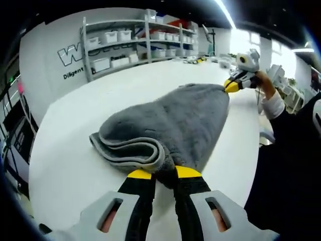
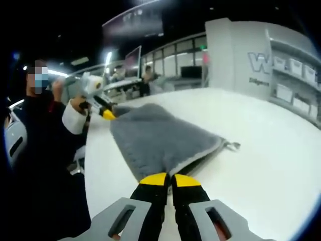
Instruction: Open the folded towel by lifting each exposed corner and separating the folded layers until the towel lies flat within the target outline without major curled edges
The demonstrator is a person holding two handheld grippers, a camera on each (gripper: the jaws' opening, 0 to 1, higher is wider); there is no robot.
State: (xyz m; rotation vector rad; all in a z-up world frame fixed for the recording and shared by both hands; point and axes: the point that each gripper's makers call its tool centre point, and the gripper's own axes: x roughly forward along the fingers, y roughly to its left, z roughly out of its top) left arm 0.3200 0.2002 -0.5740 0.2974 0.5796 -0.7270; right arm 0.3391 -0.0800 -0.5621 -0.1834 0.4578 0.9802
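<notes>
Grey plush towel (image 1: 175, 125) hangs stretched above the white table (image 1: 75, 170), its folded layers bunched towards 8 o'clock in my left gripper view. My left gripper (image 1: 163, 174) pinches its near corner, jaws closed. My right gripper (image 2: 168, 179) is clamped on the opposite corner; the cloth hides both gripped edges.

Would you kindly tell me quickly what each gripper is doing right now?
Left gripper: shut on a corner of the grey fluffy towel.
Right gripper: shut on the opposite corner of the towel.
</notes>
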